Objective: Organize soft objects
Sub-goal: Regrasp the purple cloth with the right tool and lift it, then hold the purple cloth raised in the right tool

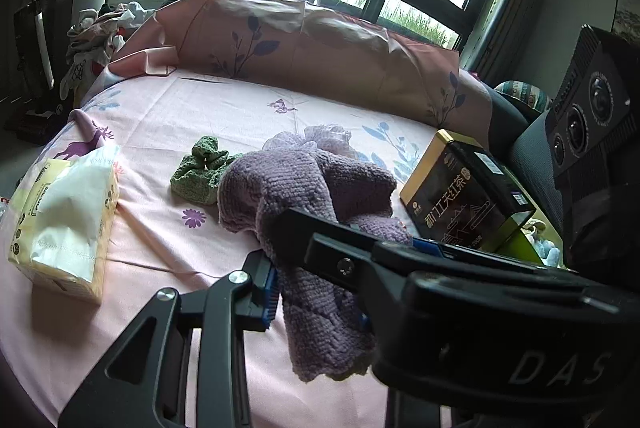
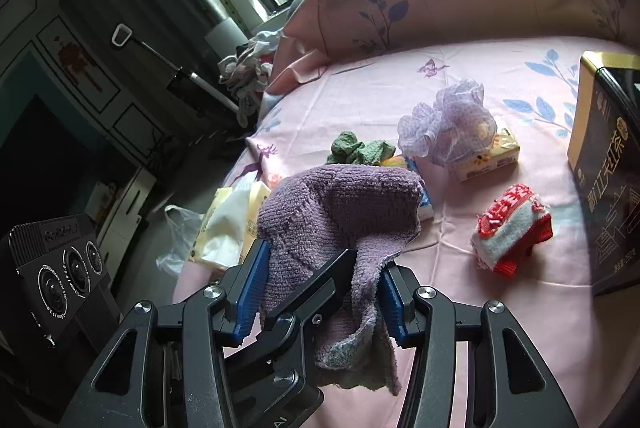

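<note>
purple knitted cloth hangs bunched above the pink bed, limp and light. right tongs straddle it, blue pads parted wide, not squeezing. left tongs pinch a fold between them. it will likely sag and slip; a gathered edge looks the best hold. green cloth and mesh puff lie beyond.
</note>
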### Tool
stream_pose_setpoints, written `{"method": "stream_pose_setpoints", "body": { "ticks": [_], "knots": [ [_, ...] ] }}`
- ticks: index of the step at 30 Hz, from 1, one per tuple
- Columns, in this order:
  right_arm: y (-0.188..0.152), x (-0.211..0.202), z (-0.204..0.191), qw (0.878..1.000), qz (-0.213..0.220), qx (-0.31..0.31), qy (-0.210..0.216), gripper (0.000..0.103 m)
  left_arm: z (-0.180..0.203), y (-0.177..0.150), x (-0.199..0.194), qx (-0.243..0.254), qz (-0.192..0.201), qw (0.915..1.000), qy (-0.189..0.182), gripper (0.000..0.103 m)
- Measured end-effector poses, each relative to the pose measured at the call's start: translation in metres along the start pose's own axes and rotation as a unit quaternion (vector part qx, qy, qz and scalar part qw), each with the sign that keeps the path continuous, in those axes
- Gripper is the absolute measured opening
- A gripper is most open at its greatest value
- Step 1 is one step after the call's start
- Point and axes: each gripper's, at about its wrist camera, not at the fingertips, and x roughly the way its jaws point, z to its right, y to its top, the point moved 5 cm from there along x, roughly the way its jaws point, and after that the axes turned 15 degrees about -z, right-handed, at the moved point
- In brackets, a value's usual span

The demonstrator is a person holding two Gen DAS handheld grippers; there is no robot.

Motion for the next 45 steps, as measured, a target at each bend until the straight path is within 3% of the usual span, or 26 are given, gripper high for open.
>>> {"method": "stream_pose_setpoints", "body": {
  "ticks": [9, 23, 45],
  "knots": [
    [-0.001, -0.030, -0.013, 0.997, 0.049, -0.031, -0.049, 0.054, 0.018, 0.005, -0.021, 0.023, 0.060, 0.9973, -0.037, 0.026],
    [-0.007, -0.047, -0.016, 0.991, 0.061, -0.027, -0.119, 0.054, 0.029, 0.005, -0.024, 0.028, 0.072, 0.9933, -0.085, 0.027],
    [-0.010, -0.051, -0.024, 0.990, 0.070, -0.040, -0.112, 0.058, 0.026, 0.002, -0.035, 0.021, 0.108, 0.9897, -0.091, 0.026]
  ]
}}
